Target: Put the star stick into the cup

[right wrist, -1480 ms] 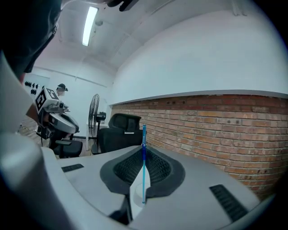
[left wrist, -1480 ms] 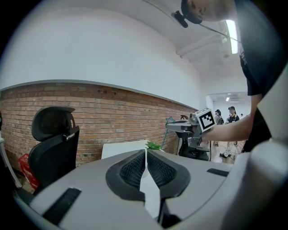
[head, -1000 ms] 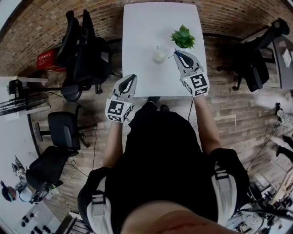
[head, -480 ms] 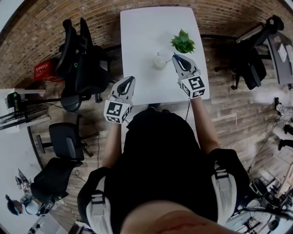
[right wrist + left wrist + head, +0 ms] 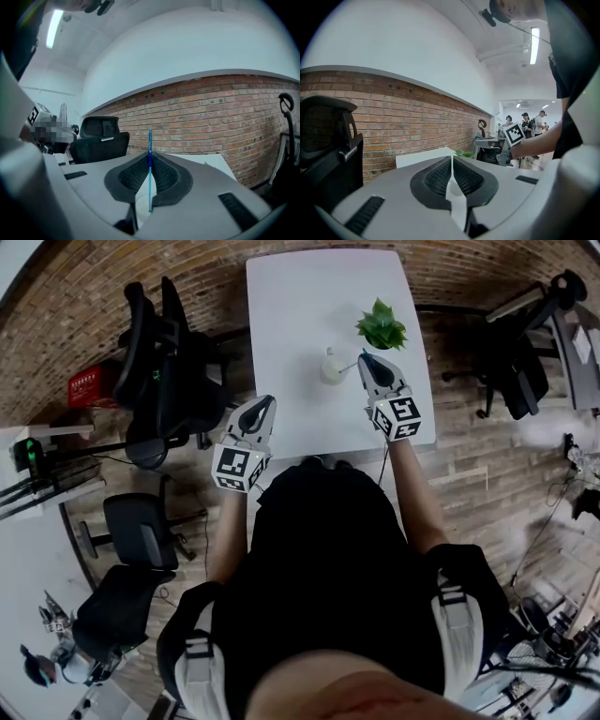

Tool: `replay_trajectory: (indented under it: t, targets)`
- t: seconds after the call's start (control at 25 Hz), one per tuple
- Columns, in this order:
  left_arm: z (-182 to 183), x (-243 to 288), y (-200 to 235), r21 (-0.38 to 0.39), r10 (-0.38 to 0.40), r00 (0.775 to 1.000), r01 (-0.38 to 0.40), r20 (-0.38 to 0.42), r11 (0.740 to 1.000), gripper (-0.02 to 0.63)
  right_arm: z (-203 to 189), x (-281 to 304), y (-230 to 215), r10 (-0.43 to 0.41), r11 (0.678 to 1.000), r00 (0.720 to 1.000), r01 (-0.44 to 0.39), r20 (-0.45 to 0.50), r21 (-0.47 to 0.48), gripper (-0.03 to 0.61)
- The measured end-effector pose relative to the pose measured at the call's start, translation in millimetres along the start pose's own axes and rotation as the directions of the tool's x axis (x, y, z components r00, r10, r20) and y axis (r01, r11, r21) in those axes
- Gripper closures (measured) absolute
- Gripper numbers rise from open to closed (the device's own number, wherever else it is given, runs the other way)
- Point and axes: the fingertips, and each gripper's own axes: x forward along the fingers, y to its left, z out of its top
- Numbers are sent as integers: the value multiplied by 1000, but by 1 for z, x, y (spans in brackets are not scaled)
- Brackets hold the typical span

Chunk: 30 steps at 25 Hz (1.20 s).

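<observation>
On the white table [image 5: 291, 306] stands a small pale cup [image 5: 332, 367]. My right gripper [image 5: 365, 357] hovers just right of it, shut on the thin blue star stick [image 5: 349, 363], whose free end points toward the cup. In the right gripper view the star stick [image 5: 150, 159] stands upright, pinched between the jaws of the right gripper [image 5: 150, 154]; its star end does not show. My left gripper [image 5: 270, 400] hangs over the table's near left edge. In its own view the left gripper [image 5: 452, 161] is shut with nothing in it.
A green potted plant [image 5: 381, 326] sits just behind the right gripper. Black office chairs [image 5: 164, 362] crowd the table's left side, another chair [image 5: 520, 362] stands at the right, and a red crate [image 5: 89, 385] lies far left. A brick wall [image 5: 211, 122] runs beyond the table.
The head view has shifted slightly. The right gripper with the stick stays beside the cup, drifted a little. The left gripper has barely moved.
</observation>
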Motion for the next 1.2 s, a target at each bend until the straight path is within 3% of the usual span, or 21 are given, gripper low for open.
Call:
replay_trajectory:
  t: [0.32, 0.64, 1.2]
  targets:
    - [-13, 13, 15, -8, -31, 999, 30, -42, 1000, 583, -32, 11, -26, -58, 979, 998, 55, 10, 196, 566]
    - [-24, 38, 14, -8, -92, 992, 92, -83, 996, 583, -60, 25, -47, -109, 929, 994, 91, 29, 357, 566]
    - [-25, 55, 7, -11, -152, 985, 151, -87, 988, 583, -90, 38, -59, -147, 877, 989, 123, 15, 464, 563]
